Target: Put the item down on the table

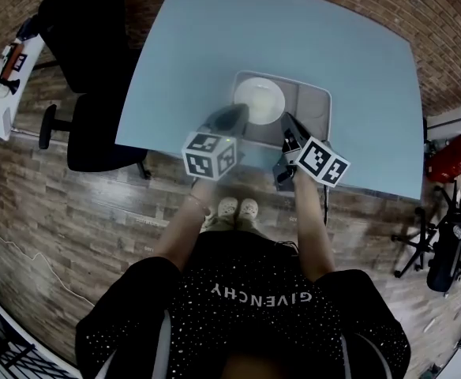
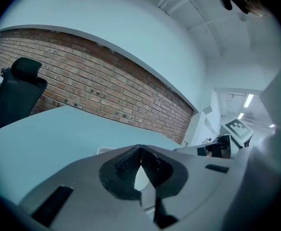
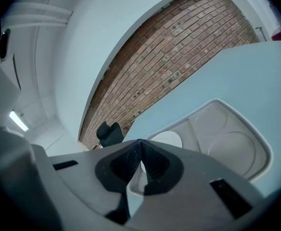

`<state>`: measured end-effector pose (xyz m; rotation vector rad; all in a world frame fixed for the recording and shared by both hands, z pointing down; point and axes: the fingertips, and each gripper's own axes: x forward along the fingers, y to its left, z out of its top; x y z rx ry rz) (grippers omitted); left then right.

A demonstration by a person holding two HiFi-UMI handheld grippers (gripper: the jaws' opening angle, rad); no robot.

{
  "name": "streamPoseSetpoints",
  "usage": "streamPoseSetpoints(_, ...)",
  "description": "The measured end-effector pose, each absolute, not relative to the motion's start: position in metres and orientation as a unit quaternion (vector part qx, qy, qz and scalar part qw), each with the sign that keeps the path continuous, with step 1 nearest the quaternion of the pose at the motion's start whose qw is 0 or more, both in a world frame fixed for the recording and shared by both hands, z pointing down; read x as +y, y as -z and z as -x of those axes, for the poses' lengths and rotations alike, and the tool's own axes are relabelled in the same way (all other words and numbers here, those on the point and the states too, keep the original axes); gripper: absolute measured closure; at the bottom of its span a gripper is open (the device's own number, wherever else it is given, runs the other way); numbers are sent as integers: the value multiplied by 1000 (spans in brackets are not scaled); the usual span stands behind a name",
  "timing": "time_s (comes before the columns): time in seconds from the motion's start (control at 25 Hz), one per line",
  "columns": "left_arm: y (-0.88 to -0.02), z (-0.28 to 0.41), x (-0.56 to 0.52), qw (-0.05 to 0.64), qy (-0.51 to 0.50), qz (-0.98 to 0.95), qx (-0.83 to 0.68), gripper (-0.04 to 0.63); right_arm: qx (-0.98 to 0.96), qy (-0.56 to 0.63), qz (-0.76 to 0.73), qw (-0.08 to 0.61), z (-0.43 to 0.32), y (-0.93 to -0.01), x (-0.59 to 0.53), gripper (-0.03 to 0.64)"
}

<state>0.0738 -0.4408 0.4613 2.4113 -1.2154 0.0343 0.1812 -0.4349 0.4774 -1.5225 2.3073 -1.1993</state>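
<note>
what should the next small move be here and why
Probably ease both grippers straight back, clear of the tray. It seems to lie flat on the table with the bowl in it, and the left gripper and right gripper are both shut on nothing.

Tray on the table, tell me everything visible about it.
Pale grey, plastic-looking tray: rounded rectangle, raised rim, round recesses. Lies flat on the blue table near its front edge, white bowl in its left part. Left claw and right claw, both shut, at its near rim; contact unclear.
</note>
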Motion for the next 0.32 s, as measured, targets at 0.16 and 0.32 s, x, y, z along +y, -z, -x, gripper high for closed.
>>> streamPoseSetpoints(0.16,-461,-75,-440,215,-17,-872,-440,584,765,399,502,66,-181,-476,-436,604)
streamPoseSetpoints(0.32,-462,-73,-438,216,-19,-870,-443,584,765,402,498,69,-179,-475,-436,604)
